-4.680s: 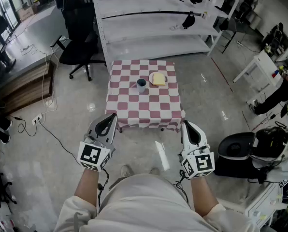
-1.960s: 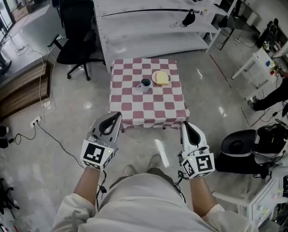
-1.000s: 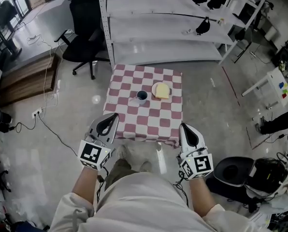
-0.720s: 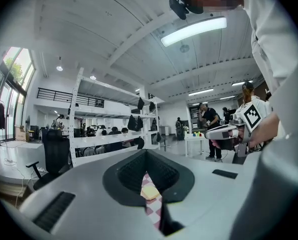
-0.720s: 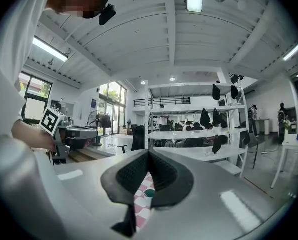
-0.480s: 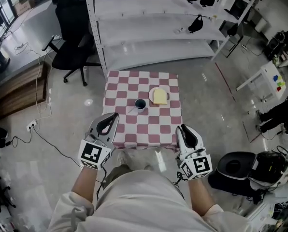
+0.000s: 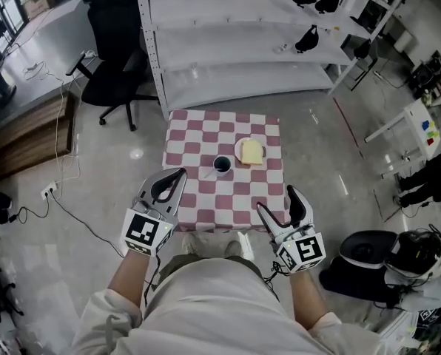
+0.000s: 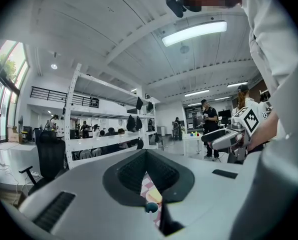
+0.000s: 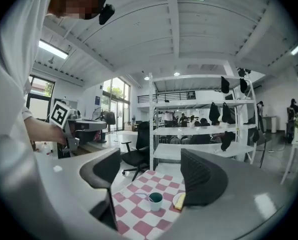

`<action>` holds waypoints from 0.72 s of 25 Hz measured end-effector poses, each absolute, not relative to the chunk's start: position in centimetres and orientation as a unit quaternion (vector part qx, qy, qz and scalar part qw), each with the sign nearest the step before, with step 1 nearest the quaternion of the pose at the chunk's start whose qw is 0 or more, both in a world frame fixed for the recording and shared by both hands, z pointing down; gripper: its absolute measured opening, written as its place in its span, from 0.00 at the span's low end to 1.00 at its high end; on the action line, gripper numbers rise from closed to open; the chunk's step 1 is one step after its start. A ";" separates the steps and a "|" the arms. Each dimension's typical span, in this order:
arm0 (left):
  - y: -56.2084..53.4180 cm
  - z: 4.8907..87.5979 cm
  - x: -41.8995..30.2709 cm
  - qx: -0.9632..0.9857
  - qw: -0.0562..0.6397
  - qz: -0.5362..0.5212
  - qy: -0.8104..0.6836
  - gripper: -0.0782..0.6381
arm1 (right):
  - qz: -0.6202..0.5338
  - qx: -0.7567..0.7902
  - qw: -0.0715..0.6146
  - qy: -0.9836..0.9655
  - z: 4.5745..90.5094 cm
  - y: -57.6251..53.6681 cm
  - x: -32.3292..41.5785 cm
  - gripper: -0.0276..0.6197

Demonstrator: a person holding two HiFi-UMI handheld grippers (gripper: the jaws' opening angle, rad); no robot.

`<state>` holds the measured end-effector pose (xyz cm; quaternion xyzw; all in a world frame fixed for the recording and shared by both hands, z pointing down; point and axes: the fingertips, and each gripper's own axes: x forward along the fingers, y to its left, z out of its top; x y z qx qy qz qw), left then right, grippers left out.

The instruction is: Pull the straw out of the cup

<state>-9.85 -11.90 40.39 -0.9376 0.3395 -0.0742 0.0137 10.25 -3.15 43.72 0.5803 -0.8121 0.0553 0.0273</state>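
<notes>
Straw (image 9: 140, 194): pale and thin, it stands in the cup (image 7: 222, 166) and leans out over the rim toward the left of the head view.
Cup: dark and upright, near the middle of the checked counter (image 7: 198, 143), just beside a plate (image 7: 239, 154) with a yellow piece (image 7: 251, 151) on it.
Left gripper (image 7: 180, 174): jaws pressed together with nothing in them, held over the counter's near edge and apart from the cup.
Right gripper (image 7: 275, 198): jaws spread wide — they have just been opening — with nothing between them. The cup shows ahead through the gap, still well apart.
Stage: the approach, by my reading; neither gripper has touched anything yet.
Handling: the straw looks light, narrow and easy to crush, so it probably wants only a soft pinch.
Where to hold: the free end above the rim — then draw along the straw's own lean, not straight up.
Risk: the cup seems small and light. It may drag or tip with the straw unless the other gripper steadies its wall.
</notes>
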 end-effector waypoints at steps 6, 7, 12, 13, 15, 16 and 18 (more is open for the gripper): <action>-11.5 40.4 -9.0 -0.929 0.007 -0.078 0.361 0.11 | 0.051 0.538 0.061 -0.839 45.4 -3.6 10.3 0.65; -11.4 40.5 -8.9 -0.928 0.006 -0.078 0.364 0.11 | 0.051 0.533 0.063 -0.842 45.7 -3.8 10.4 0.65; -11.5 41.4 -8.3 -0.924 0.002 -0.086 0.374 0.11 | 0.053 0.519 0.066 -0.850 47.2 -5.1 10.9 0.65; -11.6 41.4 -8.3 -0.923 0.002 -0.087 0.376 0.11 | 0.054 0.518 0.065 -0.851 47.5 -5.3 10.9 0.65; -11.6 41.4 -8.3 -0.921 0.000 -0.087 0.381 0.11 | 0.055 0.515 0.066 -0.853 47.9 -5.7 10.9 0.65; -11.6 41.4 -8.3 -0.920 0.000 -0.087 0.383 0.11 | 0.055 0.513 0.068 -0.854 48.2 -6.0 10.8 0.65; -11.6 41.3 -8.3 -0.919 0.000 -0.087 0.385 0.11 | 0.059 0.510 0.074 -0.855 49.3 -6.6 10.7 0.65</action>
